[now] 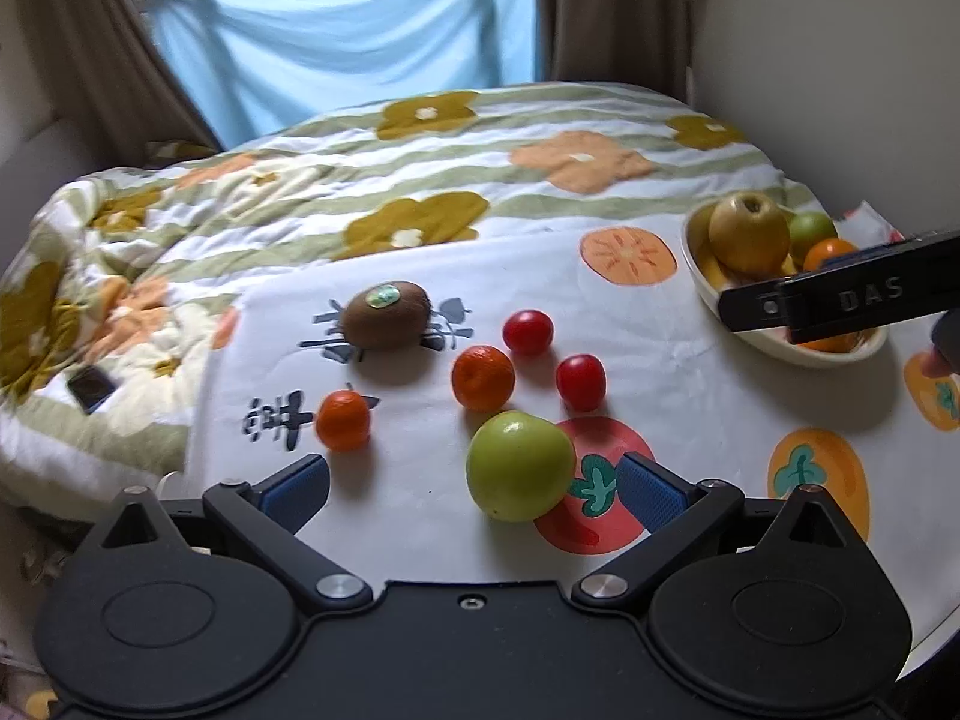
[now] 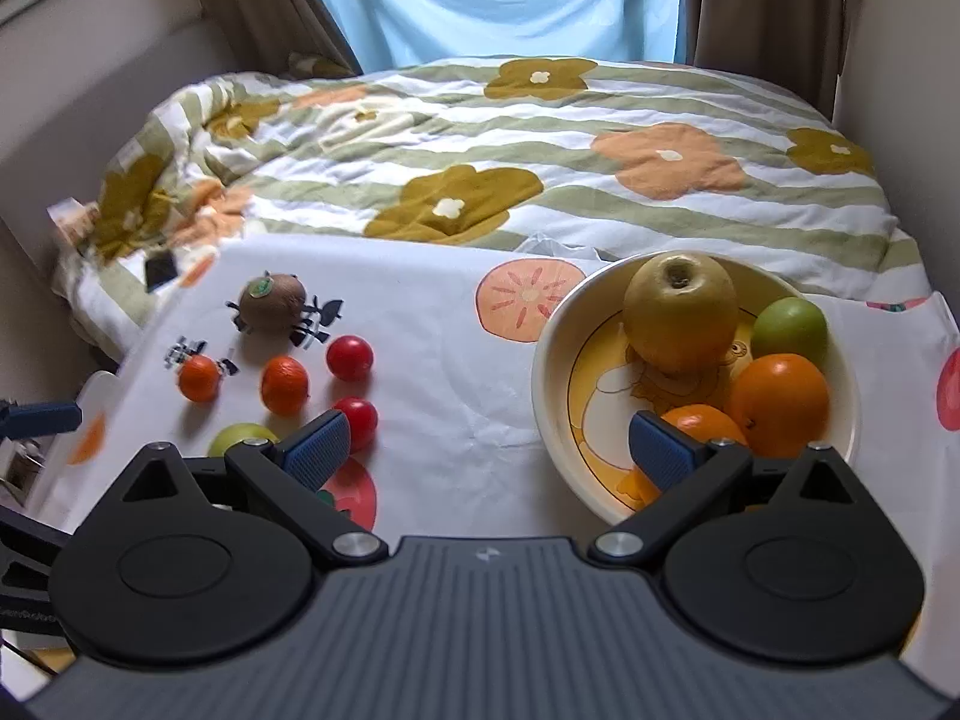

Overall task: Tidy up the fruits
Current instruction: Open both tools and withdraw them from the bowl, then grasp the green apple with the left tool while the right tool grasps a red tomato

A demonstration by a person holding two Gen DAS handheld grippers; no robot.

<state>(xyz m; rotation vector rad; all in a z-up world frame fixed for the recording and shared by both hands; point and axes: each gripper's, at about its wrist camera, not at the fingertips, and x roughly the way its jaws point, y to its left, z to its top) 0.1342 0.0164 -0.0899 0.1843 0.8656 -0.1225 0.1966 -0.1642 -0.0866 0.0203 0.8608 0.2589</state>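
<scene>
Bare cloth lane between loose-fruit cluster and bowl; green apple blocks left gripper right side.

bowl: near side hidden behind right hand-held gripper | green apple: mostly hidden behind finger

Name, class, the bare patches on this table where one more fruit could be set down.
Bare cloth lies between the red tomatoes and the bowl, below the printed persimmon slice. It is crowded on the left around the kiwi, the tangerines and the green apple.
</scene>
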